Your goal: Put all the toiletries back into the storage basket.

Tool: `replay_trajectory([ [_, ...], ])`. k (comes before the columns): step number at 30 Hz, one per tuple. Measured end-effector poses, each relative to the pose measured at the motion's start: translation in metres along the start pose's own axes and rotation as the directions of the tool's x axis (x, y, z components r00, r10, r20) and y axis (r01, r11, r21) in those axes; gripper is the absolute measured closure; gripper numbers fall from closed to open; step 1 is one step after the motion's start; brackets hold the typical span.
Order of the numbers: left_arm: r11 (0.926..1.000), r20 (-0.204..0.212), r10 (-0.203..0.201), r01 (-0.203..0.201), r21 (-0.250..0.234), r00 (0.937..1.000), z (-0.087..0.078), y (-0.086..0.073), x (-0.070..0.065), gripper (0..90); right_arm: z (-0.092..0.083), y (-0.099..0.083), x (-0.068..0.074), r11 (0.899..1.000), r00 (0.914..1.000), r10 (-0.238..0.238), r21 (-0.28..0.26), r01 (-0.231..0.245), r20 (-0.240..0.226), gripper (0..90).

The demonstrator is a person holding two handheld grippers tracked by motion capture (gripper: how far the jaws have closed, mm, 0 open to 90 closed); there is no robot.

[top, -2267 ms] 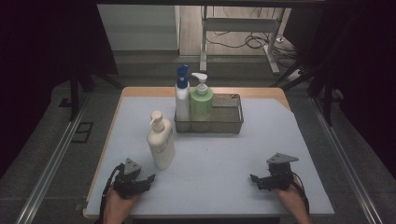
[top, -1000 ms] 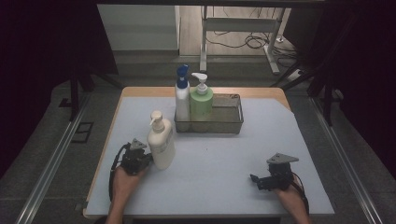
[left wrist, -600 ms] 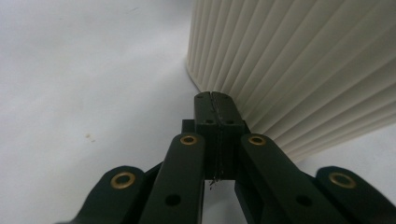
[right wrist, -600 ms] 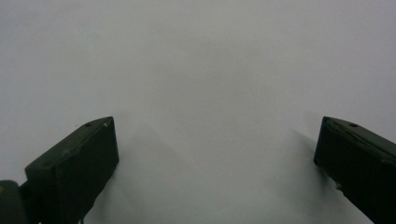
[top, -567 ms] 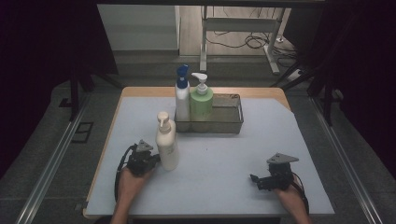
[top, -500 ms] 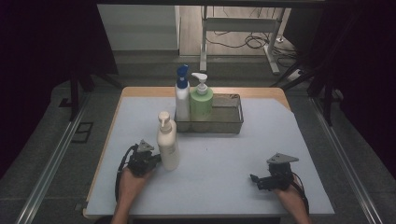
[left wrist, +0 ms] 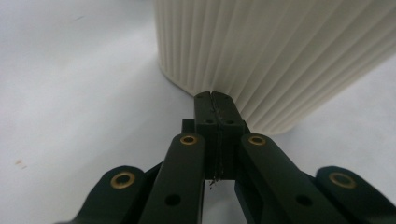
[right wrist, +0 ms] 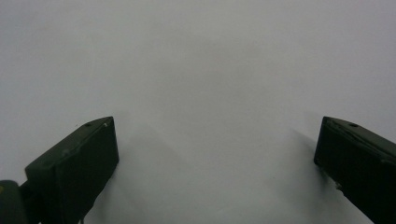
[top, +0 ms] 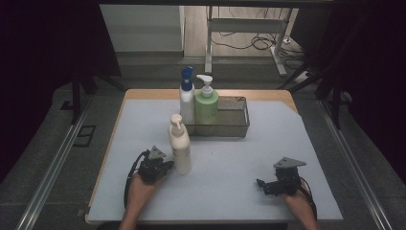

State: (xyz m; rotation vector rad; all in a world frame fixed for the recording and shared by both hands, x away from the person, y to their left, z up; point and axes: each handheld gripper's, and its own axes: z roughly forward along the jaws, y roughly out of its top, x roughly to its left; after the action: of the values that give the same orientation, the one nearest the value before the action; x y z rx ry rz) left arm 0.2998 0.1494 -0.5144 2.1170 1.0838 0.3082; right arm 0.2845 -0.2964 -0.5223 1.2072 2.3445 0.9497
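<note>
The left hand-held gripper (top: 154, 165) has come forward from the near-left part of the tabletop (top: 230, 163) and now sits against the foot of the cream pump bottle (top: 180, 146). The bottle has shifted with it, sliding a little toward the middle of the tabletop and standing upright, still well short of the wire basket (top: 229, 123) near the far edge. That reads as pushing, not gripping: the work in hand looks like nudging the bottle along the surface, perhaps toward the basket where a blue-capped bottle (top: 186, 98) and a green pump bottle (top: 207, 101) already stand.

The left gripper view settles what the high view cannot. There the left hand-held gripper (left wrist: 215, 100) has its jaws pressed together with nothing between them, their tips meeting the ribbed lower wall of the cream pump bottle (left wrist: 280, 56) just above its base. From above, one could take this for a grasp.

The right hand-held gripper (top: 280, 179) has stayed near the near-right corner. Its own view shows the right hand-held gripper (right wrist: 217, 144) with jaws spread wide over bare tabletop, holding nothing.
</note>
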Motion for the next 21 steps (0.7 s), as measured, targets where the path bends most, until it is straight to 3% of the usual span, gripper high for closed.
replay_trajectory([
  [21,0.9958,0.054,0.086,-0.087,0.028,0.9948,0.02,0.014,-0.03,89.3,0.0,0.001,0.0,1.0,1.0,-0.001,0.007,0.001,0.002,0.0],
])
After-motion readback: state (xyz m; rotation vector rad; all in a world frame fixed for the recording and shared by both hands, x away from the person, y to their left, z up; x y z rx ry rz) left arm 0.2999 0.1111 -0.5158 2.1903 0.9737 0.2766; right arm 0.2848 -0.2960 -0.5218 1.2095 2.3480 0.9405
